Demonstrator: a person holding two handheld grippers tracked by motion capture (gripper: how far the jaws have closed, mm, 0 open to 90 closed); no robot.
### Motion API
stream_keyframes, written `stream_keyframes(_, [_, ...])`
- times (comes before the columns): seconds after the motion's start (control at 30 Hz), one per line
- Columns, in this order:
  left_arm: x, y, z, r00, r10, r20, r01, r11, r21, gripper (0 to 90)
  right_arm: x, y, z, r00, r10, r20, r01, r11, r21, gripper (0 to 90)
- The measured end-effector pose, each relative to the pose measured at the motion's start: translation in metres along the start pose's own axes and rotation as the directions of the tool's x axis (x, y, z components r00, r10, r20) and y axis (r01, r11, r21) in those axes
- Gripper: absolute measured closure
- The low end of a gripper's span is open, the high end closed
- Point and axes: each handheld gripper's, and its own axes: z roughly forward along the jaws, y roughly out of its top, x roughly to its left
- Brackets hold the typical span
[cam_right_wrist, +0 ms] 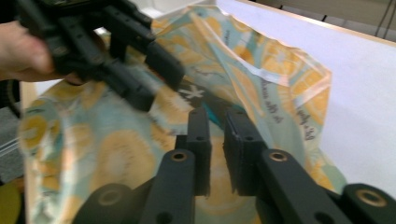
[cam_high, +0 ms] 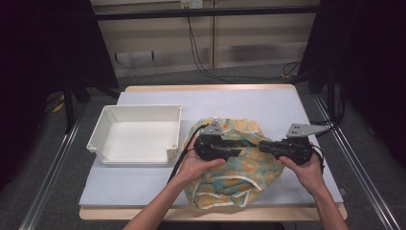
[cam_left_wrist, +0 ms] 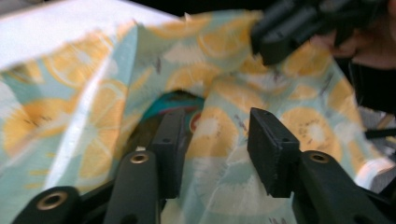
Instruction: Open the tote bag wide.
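A cloth bag (cam_high: 239, 170) printed with yellow citrus slices on pale teal lies crumpled on the table's near middle. My left gripper (cam_high: 238, 151) reaches over it from the left. Its jaws (cam_left_wrist: 219, 135) stand open astride a fold of the cloth, the left jaw at the bag's dark mouth (cam_left_wrist: 177, 100), neither pad pressing. My right gripper (cam_high: 262, 145) comes in from the right, tip to tip with the left one. A narrow gap shows between its jaws (cam_right_wrist: 218, 135), just above the bag (cam_right_wrist: 280, 84), with no cloth pinched. The left gripper (cam_right_wrist: 156, 84) hangs just beyond them.
A white rectangular tray (cam_high: 103, 127) with nothing in it stands to the left of the bag. The pale table top (cam_high: 268, 103) runs bare behind the bag to the far edge. Cables trail from both grippers; metal rails flank the table.
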Motion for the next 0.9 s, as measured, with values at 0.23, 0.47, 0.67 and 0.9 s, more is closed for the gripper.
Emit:
stream_keyframes(0.23, [-0.005, -0.006, 0.003, 0.9994, 0.03, 0.015, -0.03, 0.9991, 0.03, 55.4, -0.022, -0.001, 0.019, 0.9972, 0.013, 0.074, -0.014, 1.0, 0.016, 66.6])
stream_keyframes(0.47, [-0.007, -0.011, 0.006, 0.9992, 0.036, 0.017, -0.036, 0.9982, 0.048, 52.9, -0.036, 0.003, 0.044, 0.9933, 0.011, 0.115, -0.017, 0.998, 0.054, 55.4])
stream_keyframes(0.67, [-0.009, -0.015, 0.005, 0.9978, 0.052, 0.042, -0.054, 0.9974, 0.047, 72.1, -0.046, 0.0, 0.063, 0.9943, 0.038, 0.1, -0.047, 0.995, 0.092, 51.0])
stream_keyframes(0.9, [-0.018, -0.014, 0.005, 0.9924, 0.068, 0.103, -0.07, 0.9973, 0.022, 89.0, -0.05, 0.0, 0.073, 0.9945, 0.04, 0.097, -0.054, 0.988, 0.143, 70.1])
